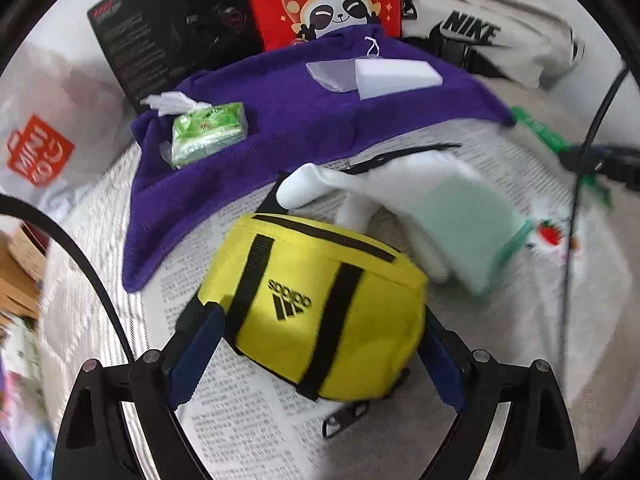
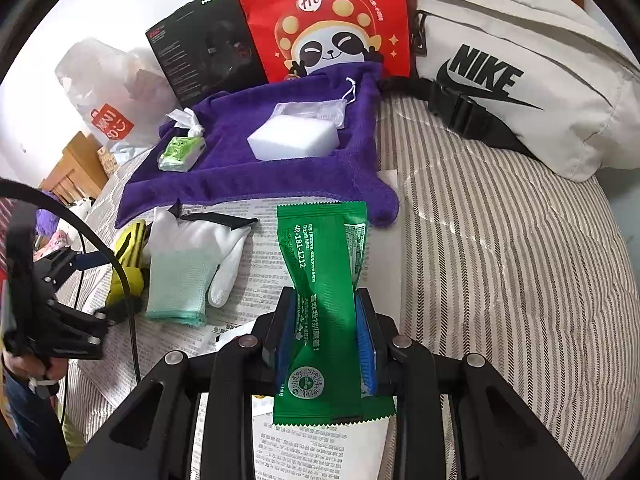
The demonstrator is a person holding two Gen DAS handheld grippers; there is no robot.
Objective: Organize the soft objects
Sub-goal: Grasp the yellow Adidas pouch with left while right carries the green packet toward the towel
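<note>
Your left tongs [image 1: 316, 344] stand wide apart, one blue-padded finger on each side of the yellow fabric waist bag with black straps [image 1: 320, 312]; the pads sit just beside its ends, and whether they touch it you cannot tell. The bag lies on printed newspaper sheets [image 1: 248, 420] spread over a striped bed cover [image 2: 500, 260].

Just beyond the bag, ahead of the left tongs, lies a white knitted glove with a pale green cuff [image 1: 432, 208], partly blurred. Further ahead is a purple terry towel [image 1: 280, 128] carrying a green tissue pack [image 1: 208, 132] to the left and a white foam block [image 1: 396, 74] to the right.

Your right tongs [image 2: 326, 340] are nearly closed, pinching a green foil sachet with white print [image 2: 324, 280] at its twisted middle; the sachet's far end reaches toward the towel's near edge.

Past the towel, ahead of both tongs, stand a black printed box [image 2: 200, 48] and a red paper bag with a panda drawing [image 2: 320, 20], with a cream waist bag with a black logo [image 2: 520, 80] to the right.
</note>
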